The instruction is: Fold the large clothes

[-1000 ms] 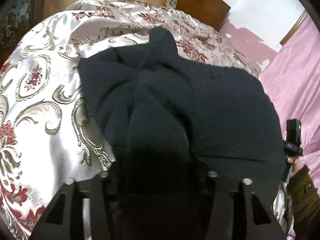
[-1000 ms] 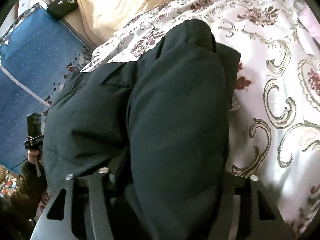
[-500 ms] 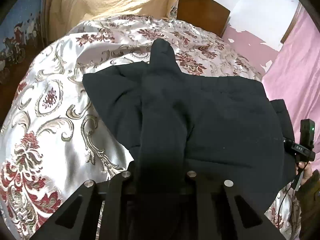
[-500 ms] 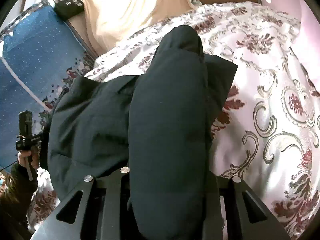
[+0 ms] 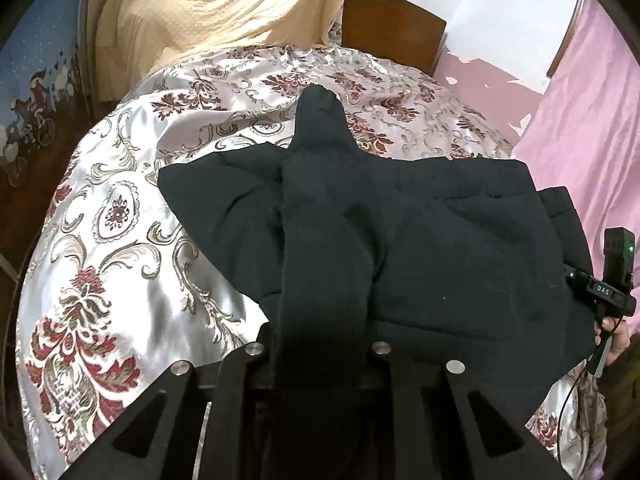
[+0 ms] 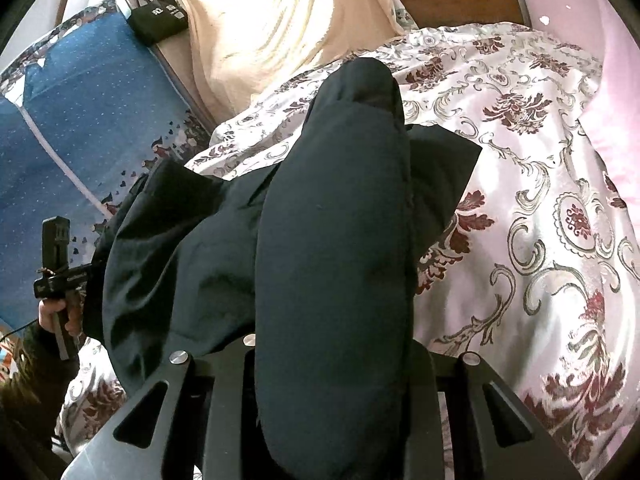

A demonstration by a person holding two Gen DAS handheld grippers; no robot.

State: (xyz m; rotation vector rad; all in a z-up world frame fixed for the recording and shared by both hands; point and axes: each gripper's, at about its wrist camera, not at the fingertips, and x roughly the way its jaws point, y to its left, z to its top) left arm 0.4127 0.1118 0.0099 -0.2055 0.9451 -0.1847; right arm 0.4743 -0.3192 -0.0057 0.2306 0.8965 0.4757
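Observation:
A large dark padded garment (image 5: 460, 248) lies spread on a floral satin bedspread (image 5: 120, 240). My left gripper (image 5: 320, 344) is shut on a long fold of it, a sleeve (image 5: 324, 200) that runs forward from the jaws and is lifted off the bed. In the right wrist view the garment (image 6: 180, 260) lies to the left, and my right gripper (image 6: 332, 344) is shut on a thick padded sleeve (image 6: 340, 200) that hides its fingertips. Each view shows the other gripper's handle at its edge, with a hand on it: the right one (image 5: 612, 292) and the left one (image 6: 60, 272).
A cream blanket (image 5: 220, 12) is heaped at the head of the bed by a wooden headboard (image 5: 392, 32). Pink cloth (image 5: 592, 120) hangs along one side. A blue patterned sheet (image 6: 80, 120) and a black bag (image 6: 158, 20) lie on the other side.
Both pairs of jaws have come together on the dark cloth. Both grippers have risen, drawing the two sleeves up, and the bed now looks farther away.

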